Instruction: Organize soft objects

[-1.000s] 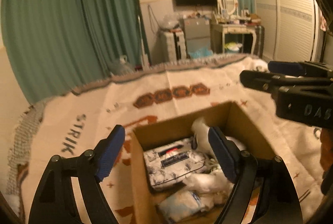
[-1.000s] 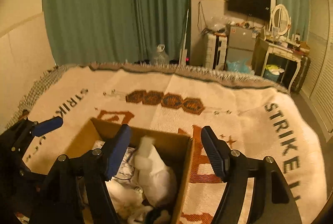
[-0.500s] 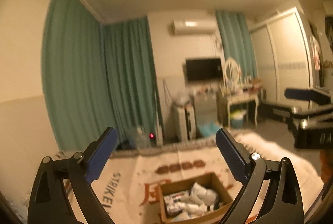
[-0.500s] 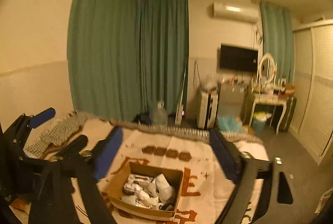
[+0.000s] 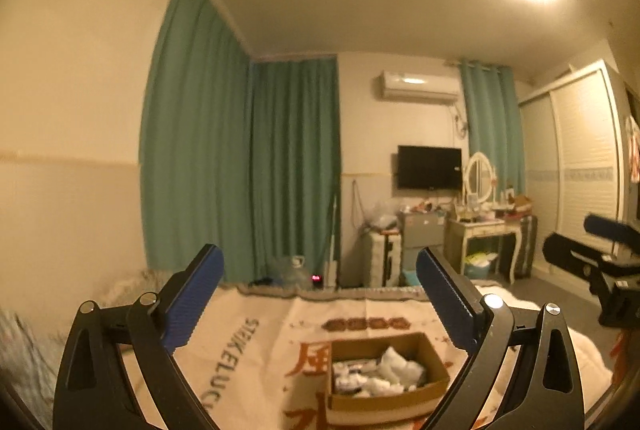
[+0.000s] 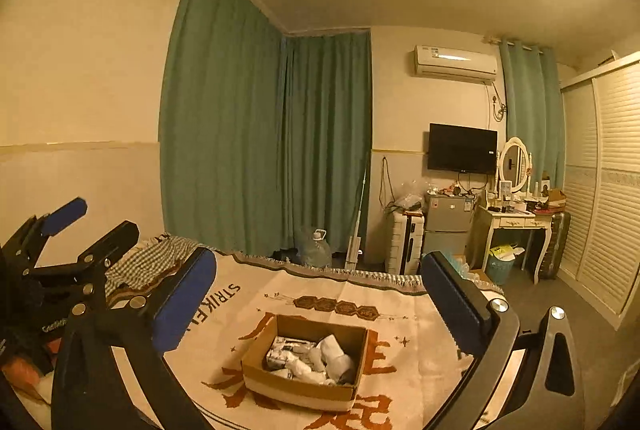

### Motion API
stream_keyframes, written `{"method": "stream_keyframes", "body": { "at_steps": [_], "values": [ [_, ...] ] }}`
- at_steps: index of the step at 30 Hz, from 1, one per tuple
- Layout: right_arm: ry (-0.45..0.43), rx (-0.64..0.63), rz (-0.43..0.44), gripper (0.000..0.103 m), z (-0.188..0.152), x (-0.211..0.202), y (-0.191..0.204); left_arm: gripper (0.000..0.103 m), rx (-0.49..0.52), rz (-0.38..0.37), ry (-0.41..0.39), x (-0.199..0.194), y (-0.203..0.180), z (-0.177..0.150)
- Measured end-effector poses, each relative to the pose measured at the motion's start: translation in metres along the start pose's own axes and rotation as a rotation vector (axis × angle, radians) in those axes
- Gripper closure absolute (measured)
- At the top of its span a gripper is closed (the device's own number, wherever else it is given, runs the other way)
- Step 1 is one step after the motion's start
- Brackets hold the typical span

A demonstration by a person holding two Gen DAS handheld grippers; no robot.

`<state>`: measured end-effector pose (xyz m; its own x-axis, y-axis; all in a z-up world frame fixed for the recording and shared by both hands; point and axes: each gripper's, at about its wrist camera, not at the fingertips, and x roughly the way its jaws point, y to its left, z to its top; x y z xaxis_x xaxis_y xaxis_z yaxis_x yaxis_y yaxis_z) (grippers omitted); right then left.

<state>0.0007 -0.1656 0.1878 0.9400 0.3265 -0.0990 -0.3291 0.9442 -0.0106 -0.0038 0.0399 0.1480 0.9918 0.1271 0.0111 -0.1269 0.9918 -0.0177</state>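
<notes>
A cardboard box sits on a cream blanket and holds several white and patterned soft packs. My left gripper is open and empty, raised well above and behind the box. It also shows at the left edge of the right wrist view. My right gripper is open and empty, also high above the box. It shows at the right edge of the left wrist view.
The blanket with brown lettering covers a bed. Green curtains, a wall TV, a small fridge, a dressing table and a white wardrobe stand beyond. A water jug sits on the floor.
Both grippers have lifted up and back from just over the box to high above it. The box now looks small and far below. Both stayed open and empty.
</notes>
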Motion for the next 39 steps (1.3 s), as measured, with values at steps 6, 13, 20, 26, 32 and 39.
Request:
{"method": "stream_keyframes", "body": {
  "at_steps": [6, 13, 20, 26, 32, 39],
  "values": [
    [0.034, 0.030, -0.013, 0.000, -0.076, 0.022, -0.002, 0.004, 0.010, 0.000, 0.087, 0.015, 0.004, -0.056],
    [0.149, 0.064, -0.037, 0.000, -0.143, 0.067, -0.017, 0.004, 0.077, -0.002, 0.197, 0.034, -0.010, -0.103],
    [0.172, 0.081, -0.033, 0.000, -0.149, 0.073, -0.020, 0.004, 0.087, -0.015, 0.238, 0.034, -0.014, -0.114],
    [0.195, 0.085, -0.030, 0.000, -0.150, 0.076, -0.017, 0.004, 0.051, -0.035, 0.278, 0.036, -0.005, -0.121],
    [0.213, 0.085, -0.029, 0.000, -0.152, 0.077, -0.015, 0.004, 0.045, -0.037, 0.289, 0.038, -0.003, -0.125],
    [0.215, 0.104, -0.035, 0.000, -0.153, 0.078, -0.016, 0.004, 0.030, -0.029, 0.290, 0.038, 0.003, -0.124]
  ]
}}
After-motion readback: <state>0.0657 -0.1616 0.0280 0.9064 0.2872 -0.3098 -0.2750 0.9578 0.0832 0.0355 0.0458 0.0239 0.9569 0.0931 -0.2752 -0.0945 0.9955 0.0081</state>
